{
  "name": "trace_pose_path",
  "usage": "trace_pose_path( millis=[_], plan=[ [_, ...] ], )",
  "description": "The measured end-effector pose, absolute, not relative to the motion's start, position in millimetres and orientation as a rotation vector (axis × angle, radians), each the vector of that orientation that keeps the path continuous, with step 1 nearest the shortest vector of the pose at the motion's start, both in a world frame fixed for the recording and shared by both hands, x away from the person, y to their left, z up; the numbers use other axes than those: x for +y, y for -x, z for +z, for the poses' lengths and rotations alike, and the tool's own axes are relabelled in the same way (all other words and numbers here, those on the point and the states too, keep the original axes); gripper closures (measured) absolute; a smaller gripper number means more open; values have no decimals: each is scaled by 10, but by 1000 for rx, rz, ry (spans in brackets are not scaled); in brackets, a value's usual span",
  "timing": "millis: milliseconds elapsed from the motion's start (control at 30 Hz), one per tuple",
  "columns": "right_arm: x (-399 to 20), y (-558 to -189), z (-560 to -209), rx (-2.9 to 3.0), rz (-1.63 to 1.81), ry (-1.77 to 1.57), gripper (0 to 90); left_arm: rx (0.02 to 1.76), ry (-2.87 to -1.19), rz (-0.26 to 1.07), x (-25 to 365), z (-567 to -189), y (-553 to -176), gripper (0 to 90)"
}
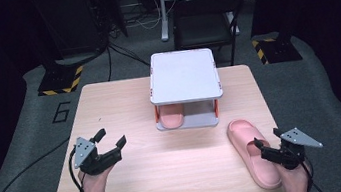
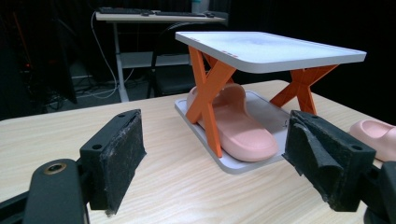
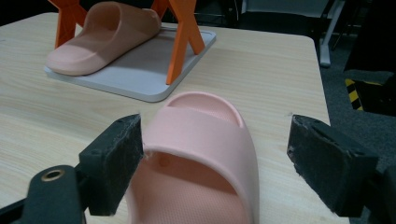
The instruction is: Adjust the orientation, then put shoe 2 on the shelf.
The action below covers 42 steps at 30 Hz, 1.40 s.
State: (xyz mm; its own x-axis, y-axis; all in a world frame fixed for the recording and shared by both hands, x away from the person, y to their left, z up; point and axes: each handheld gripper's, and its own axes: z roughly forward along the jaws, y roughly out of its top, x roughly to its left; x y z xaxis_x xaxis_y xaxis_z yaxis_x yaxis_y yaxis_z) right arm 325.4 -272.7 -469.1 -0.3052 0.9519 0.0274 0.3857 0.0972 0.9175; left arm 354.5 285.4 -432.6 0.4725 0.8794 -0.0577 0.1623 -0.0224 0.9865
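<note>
The loose pink slipper [image 1: 253, 157] lies at the tabletop's [image 1: 169, 172] five o'clock in the high view, the right claw [image 1: 272, 151] open over its heel; the left claw [image 1: 109, 144] hangs open at eight o'clock. A "6" [image 1: 61, 112] marks the floor. In the left gripper view, its mate [image 2: 236, 126] sits on the rack's [image 2: 271, 49] lower shelf. In the right gripper view, the jaws straddle the strap unclosed: the grasp seems in hand, and closing comes next.

And we're in a lab or test studio: black curtains all round, a wooden desk [image 1: 177, 155] on grey floor marked with a number 6 [image 1: 61, 112], hazard-striped stand bases [image 1: 60, 81], loose cables [image 1: 17, 170], equipment desks behind.
</note>
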Motion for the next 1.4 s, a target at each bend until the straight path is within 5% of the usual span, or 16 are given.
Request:
trace_pose_path(
  millis=[400,800,1400],
  plan=[
    [-2856,-3190,-4918,1849,1162,-1330,333,959,-1506,730,2861,-4322,-3549,192],
    [-2978,-3286,-5075,1860,1195,-1428,737,952,-1523,719,2757,-4342,-3583,192],
    [-2494,-3399,-4800,1927,1262,-1315,811,942,-1529,714,2714,-4335,-3602,192]
  ],
)
